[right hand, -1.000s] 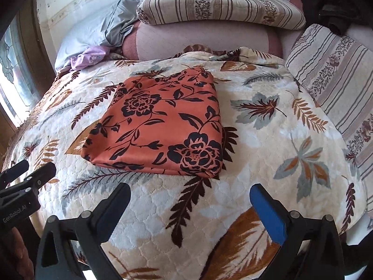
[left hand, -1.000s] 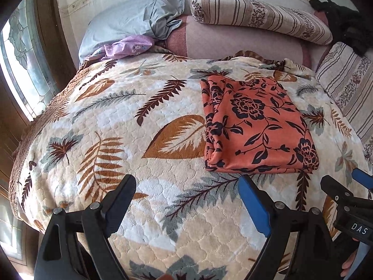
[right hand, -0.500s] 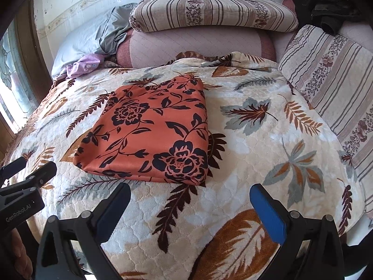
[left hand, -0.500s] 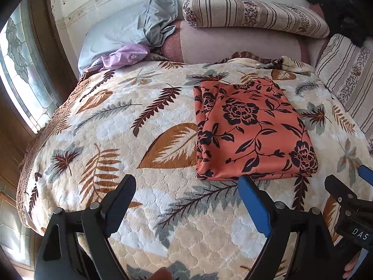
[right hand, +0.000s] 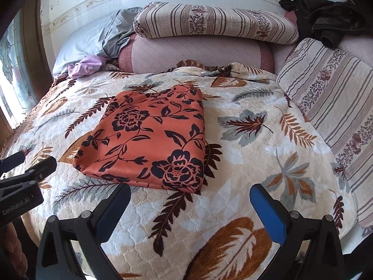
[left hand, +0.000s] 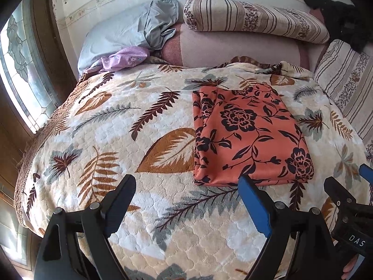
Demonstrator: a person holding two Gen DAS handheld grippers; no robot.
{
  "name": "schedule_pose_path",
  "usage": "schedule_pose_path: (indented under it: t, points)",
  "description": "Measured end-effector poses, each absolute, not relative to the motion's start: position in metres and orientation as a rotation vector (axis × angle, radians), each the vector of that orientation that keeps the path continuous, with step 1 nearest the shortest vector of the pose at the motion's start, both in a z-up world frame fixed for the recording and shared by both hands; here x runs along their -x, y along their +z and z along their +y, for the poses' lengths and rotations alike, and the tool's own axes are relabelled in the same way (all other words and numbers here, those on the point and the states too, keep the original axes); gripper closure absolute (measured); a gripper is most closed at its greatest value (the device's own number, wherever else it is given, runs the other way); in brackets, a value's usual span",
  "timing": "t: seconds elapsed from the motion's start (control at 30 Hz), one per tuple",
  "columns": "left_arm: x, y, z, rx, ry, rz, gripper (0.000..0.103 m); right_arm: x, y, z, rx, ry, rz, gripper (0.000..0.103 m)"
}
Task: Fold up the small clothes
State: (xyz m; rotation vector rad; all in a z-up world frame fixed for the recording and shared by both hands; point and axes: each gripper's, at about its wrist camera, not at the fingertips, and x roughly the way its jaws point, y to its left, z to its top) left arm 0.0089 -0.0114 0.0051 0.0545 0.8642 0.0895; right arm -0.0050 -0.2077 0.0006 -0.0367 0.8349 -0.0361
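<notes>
An orange cloth with black flowers (left hand: 247,135) lies folded in a flat rectangle on the leaf-patterned bed cover (left hand: 116,140); it also shows in the right wrist view (right hand: 149,137). My left gripper (left hand: 186,186) is open and empty, held above the cover near the cloth's near edge. My right gripper (right hand: 188,196) is open and empty, held just short of the cloth's near right corner. Each gripper shows at the edge of the other's view.
Striped pillows (right hand: 214,21) and a pink bolster (right hand: 193,56) lie at the headboard. A grey pillow with a lilac cloth (left hand: 126,57) sits at the back left. A black garment (right hand: 326,21) lies at the back right. A window (left hand: 21,70) is on the left.
Both grippers have drawn back from the folded cloth, which now sits farther off in both views. The cloth itself has not moved. Both stay open.
</notes>
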Motion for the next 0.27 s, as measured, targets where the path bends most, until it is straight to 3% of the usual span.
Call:
schedule_pose_path:
  t: [0.27]
  points:
    - [-0.018,0.0075,-0.0099,-0.038,0.062,0.848,0.01,-0.0027,-0.0013,-0.2024,0.049,-0.029,0.841,0.0]
